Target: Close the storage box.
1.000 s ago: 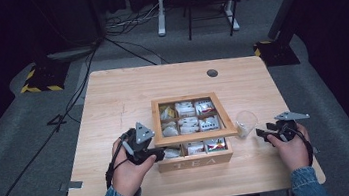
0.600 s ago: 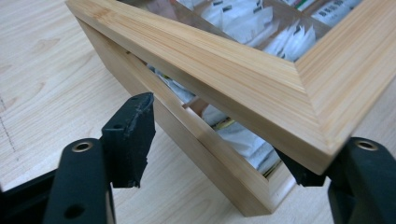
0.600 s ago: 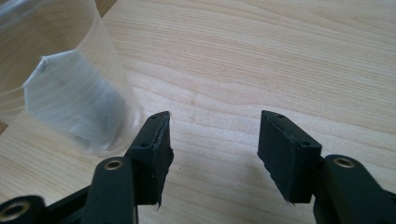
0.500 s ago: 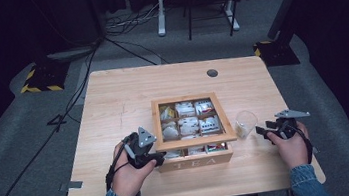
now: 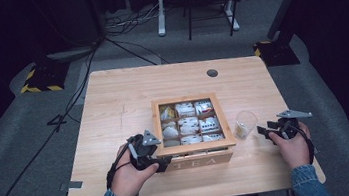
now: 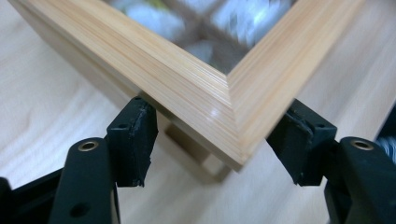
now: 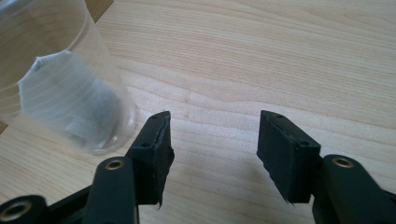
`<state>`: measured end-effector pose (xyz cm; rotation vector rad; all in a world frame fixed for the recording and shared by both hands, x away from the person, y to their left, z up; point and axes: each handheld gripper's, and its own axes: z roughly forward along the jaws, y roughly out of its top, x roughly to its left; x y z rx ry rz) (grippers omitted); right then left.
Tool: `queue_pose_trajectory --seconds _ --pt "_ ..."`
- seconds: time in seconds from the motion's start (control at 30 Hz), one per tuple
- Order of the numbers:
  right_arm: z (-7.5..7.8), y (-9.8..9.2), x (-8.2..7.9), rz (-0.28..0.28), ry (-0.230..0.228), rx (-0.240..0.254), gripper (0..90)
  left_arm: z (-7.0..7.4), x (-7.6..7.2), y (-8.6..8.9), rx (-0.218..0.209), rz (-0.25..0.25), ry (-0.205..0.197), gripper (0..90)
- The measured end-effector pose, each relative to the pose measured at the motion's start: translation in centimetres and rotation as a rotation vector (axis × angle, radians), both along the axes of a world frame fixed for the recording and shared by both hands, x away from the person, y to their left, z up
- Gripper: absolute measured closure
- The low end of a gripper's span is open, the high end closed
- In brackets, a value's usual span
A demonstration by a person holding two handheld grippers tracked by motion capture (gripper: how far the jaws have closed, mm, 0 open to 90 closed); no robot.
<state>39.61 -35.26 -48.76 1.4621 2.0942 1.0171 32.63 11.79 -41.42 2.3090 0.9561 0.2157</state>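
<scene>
The left gripper (image 6: 219, 140) has its jaws closed on the near left corner of the wooden tea box (image 6: 196, 88): in its own view one black pad presses the lid's edge at about 8 o'clock of the corner and the other presses the adjoining edge at 4 o'clock, with the corner pointing down between them. The jaws have just been closing onto that corner. Seen from above, this gripper (image 5: 163, 162) sits at 7 o'clock of the box, in the person's left hand (image 5: 128, 177), touching the front where the letters TEA run.

The right gripper (image 7: 212, 149) stands with its jaws moderately wide, and bare wood of the table (image 7: 280, 56) lies between the pads. From above it (image 5: 263, 131) is held by the right hand (image 5: 292, 146) at 3 o'clock of the plastic cup, just beside it but apart.

The tea box (image 5: 194, 148) rests near the middle of the table (image 5: 122, 99), a little toward the person, with its glass-paned lid down and rows of tea bags (image 5: 188, 124) visible in the compartments. The clear plastic cup (image 5: 244, 123) stands upright at 3 o'clock of the box, close to it. In the right gripper view the cup (image 7: 56, 74) is at 10 o'clock of the jaws, next to the left pad, and one tea bag (image 7: 65, 102) lies inside it.
</scene>
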Motion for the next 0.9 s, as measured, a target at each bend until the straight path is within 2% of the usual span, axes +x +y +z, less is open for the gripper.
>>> queue_pose_trajectory --seconds 0.07,0.3,0.47,0.63,0.83,0.9 --pt "0.00 0.04 0.00 0.000 0.001 0.002 45.7 -0.19 0.00 -0.07 0.004 0.003 0.020 35.2" --pt "0.02 0.05 -0.01 0.000 0.002 0.004 45.7 -0.30 0.00 -0.11 0.010 0.002 0.022 35.2" --pt "-0.05 0.12 -0.01 0.001 0.010 0.007 45.8 -0.41 0.04 -0.17 0.033 -0.005 0.044 34.6" --pt "-0.11 0.11 0.05 0.006 0.007 0.005 45.7 -0.40 0.03 -0.18 0.036 -0.005 0.045 34.6" --pt "-0.15 0.30 0.20 0.005 0.015 0.008 45.7 -0.43 -0.13 -0.16 0.070 -0.023 0.022 33.3" --pt "-0.15 0.37 0.32 0.011 0.013 0.008 45.6 -0.40 -0.23 -0.09 0.075 -0.022 0.026 32.9"
